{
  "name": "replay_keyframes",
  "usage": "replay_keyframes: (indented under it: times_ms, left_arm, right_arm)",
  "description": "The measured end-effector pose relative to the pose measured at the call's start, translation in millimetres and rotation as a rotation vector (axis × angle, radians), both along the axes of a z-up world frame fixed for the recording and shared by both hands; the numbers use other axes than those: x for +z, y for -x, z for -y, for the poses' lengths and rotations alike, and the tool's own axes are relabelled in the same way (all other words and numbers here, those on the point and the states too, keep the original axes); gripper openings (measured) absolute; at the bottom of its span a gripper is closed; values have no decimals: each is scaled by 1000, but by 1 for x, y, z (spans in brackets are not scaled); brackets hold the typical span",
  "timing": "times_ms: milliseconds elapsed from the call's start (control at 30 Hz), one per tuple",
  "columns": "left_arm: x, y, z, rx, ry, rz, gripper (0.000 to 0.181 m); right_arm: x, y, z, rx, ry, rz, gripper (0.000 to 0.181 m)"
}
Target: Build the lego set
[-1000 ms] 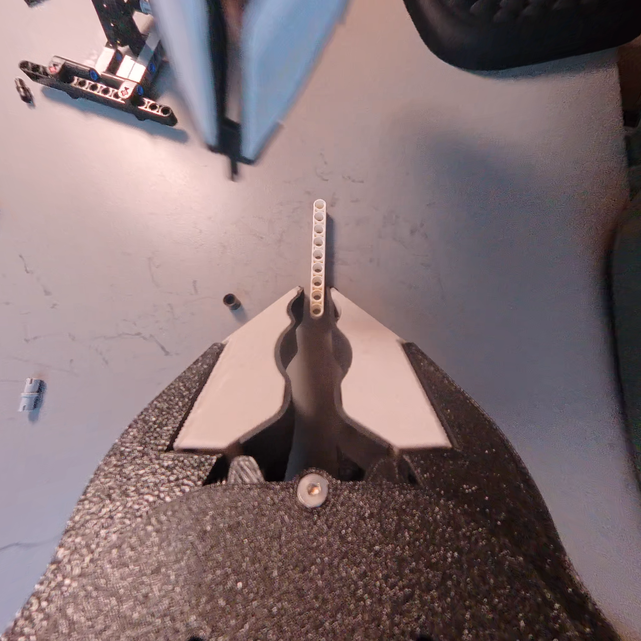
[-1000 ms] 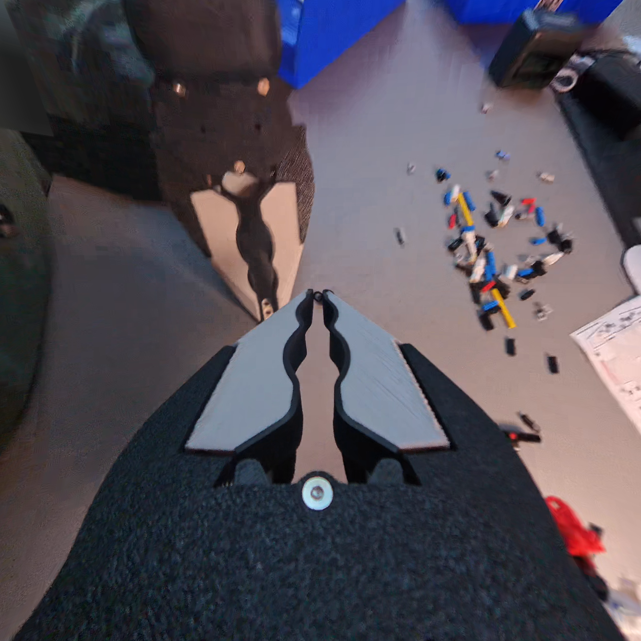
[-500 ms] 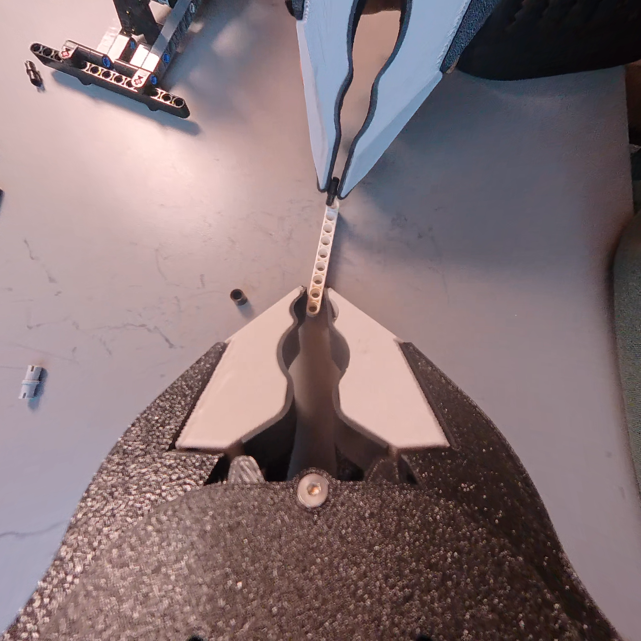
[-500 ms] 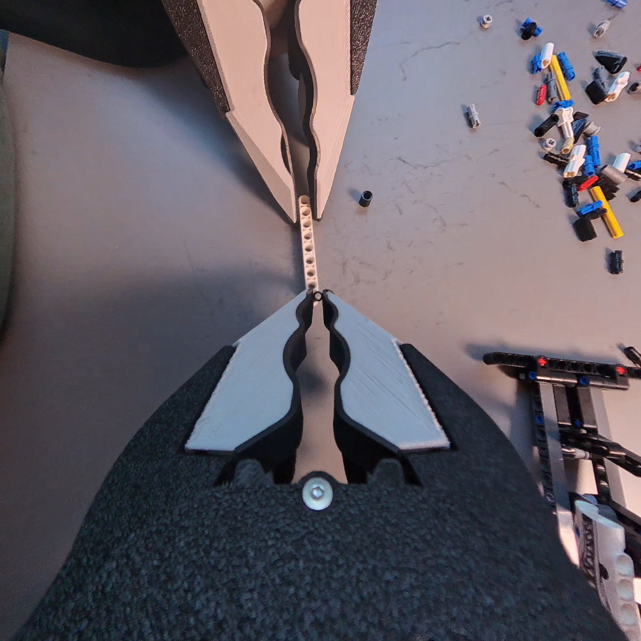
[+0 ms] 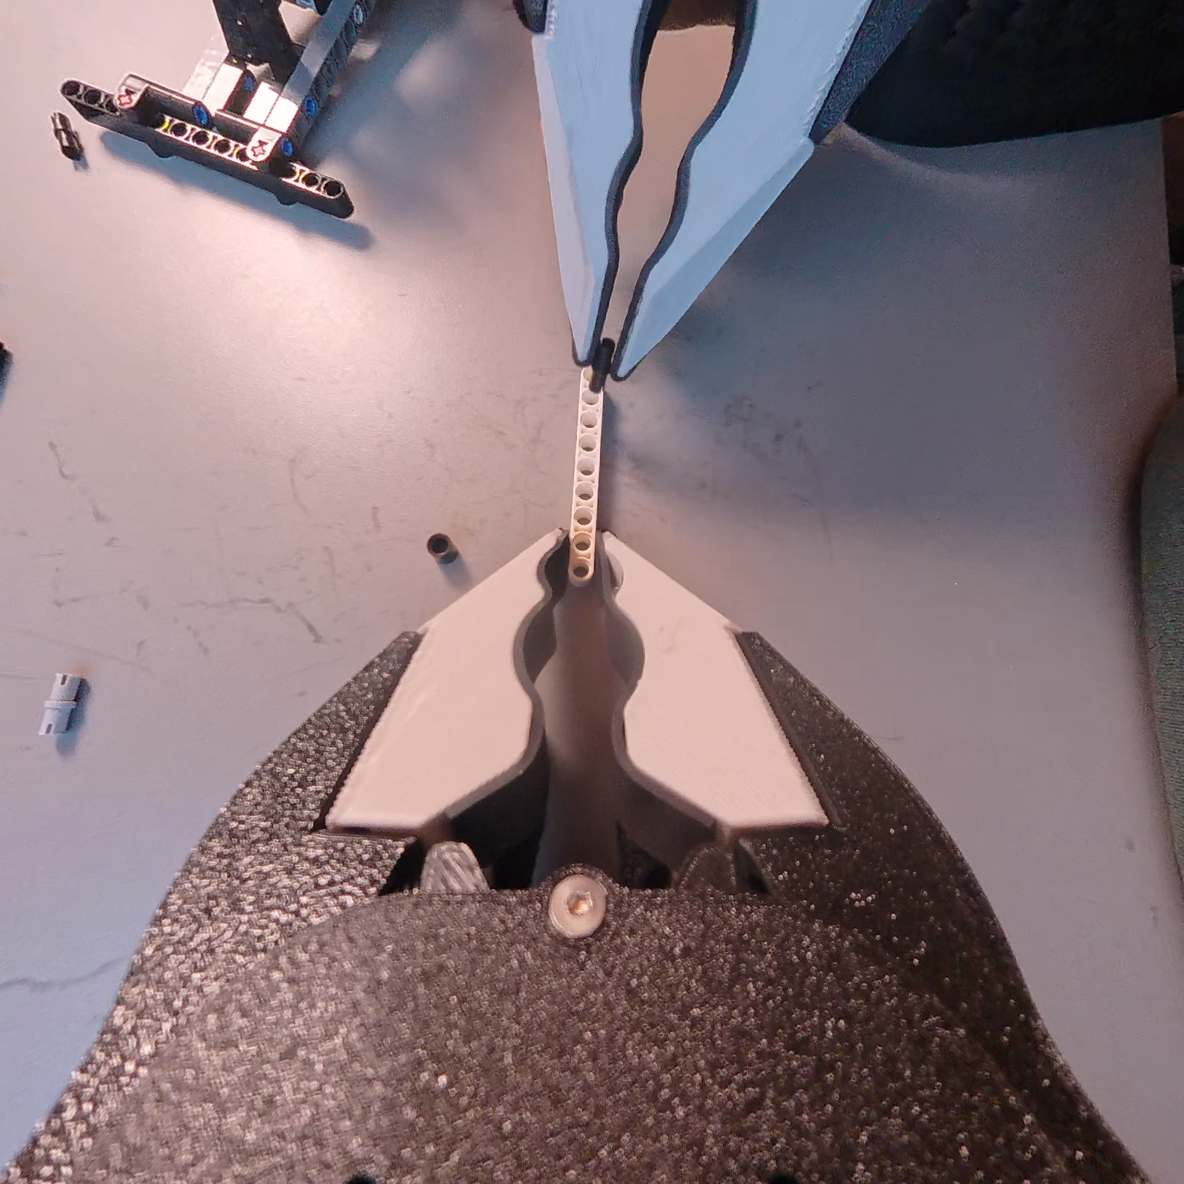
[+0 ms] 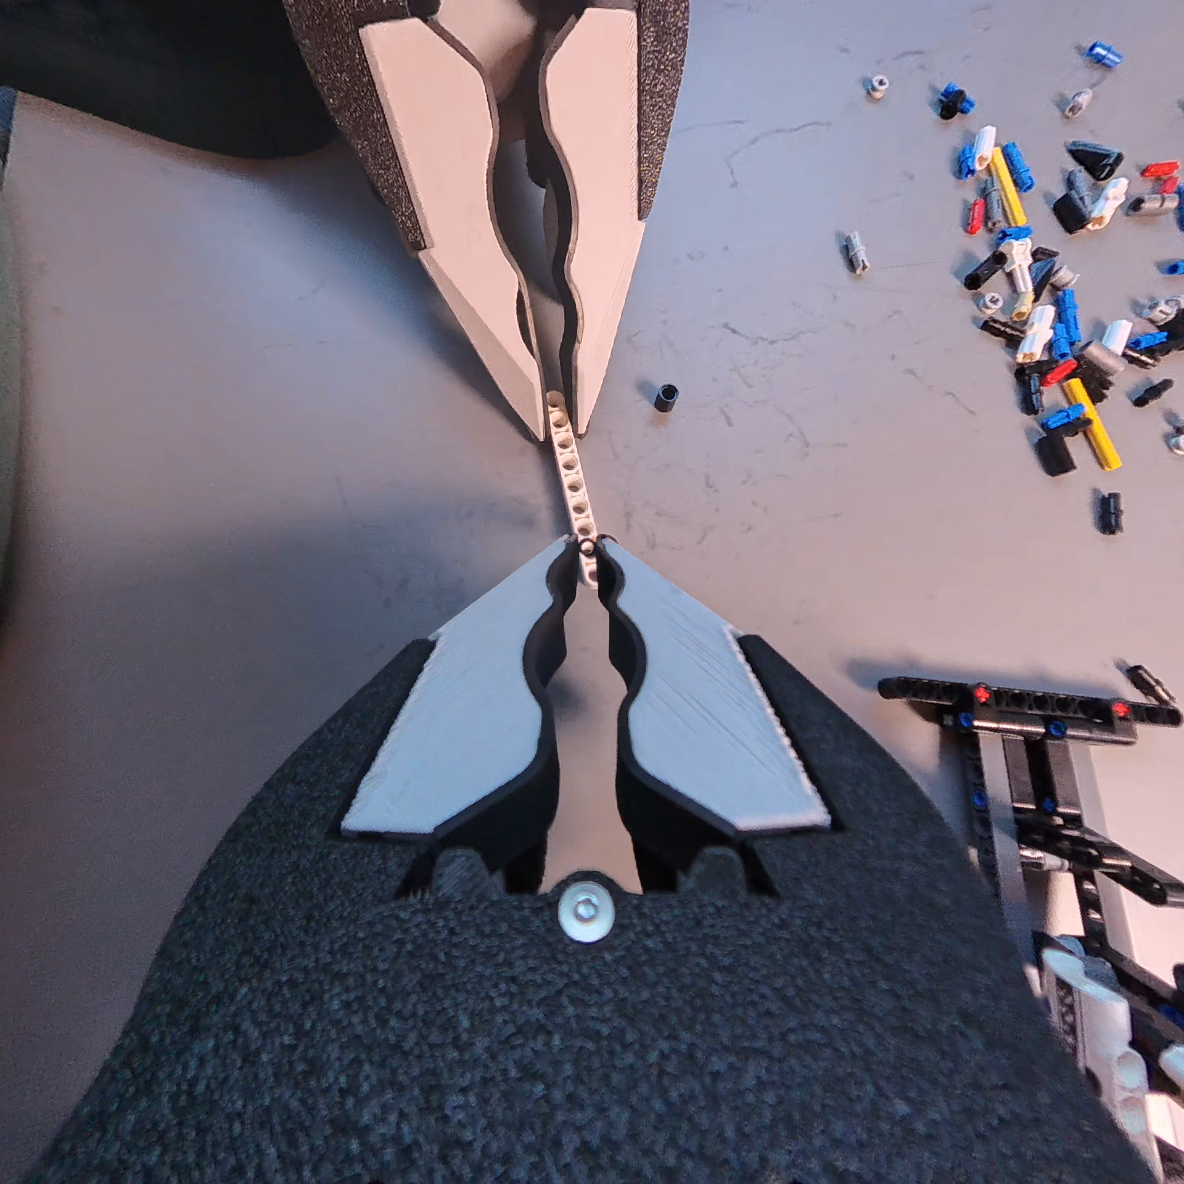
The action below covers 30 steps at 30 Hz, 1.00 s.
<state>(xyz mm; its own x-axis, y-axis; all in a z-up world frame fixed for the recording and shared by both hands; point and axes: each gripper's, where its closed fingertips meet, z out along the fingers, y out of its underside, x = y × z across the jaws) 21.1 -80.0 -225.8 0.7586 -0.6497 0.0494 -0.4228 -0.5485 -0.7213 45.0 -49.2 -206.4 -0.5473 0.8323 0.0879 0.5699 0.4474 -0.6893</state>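
**Two grippers meet at a white beam**

In the left wrist view, the left gripper has its jaws closed down to a narrow gap on one end of a long white beam pierced with a row of holes. The beam runs straight ahead above the grey table. At its far end the right gripper comes in from the opposite side, jaws nearly together around a small black pin that sits against the beam's last hole.

In the right wrist view, the right gripper shows the same pinch: the black pin is caught between its tips, pressed at the near end of the white beam, while the left gripper clamps the far end.

A small black bush lies on the table just left of the left gripper's tips, and a grey connector lies farther left. Beyond, a partly built black frame with white panels rests on the table; it shows again at the lower right of the right wrist view. A scatter of loose pieces, blue, black, white, red and yellow, lies farther off to the right.
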Motion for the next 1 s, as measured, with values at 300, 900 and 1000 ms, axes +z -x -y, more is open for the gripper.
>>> replay_keyframes:
  times_ms: [300, 900, 1000]
  left_arm:
    - [0, 0, 0, 0, 1, 2, 7]
    - [0, 0, 0, 0, 4, 5, 7]
    - [0, 0, 0, 0, 4, 5, 7]
  right_arm:
    - [0, 6, 5, 18, 3, -7, 4]
    - [0, 17, 17, 70, 5, 10, 4]
    - [-5, 18, 16, 77, -16, 28, 4]
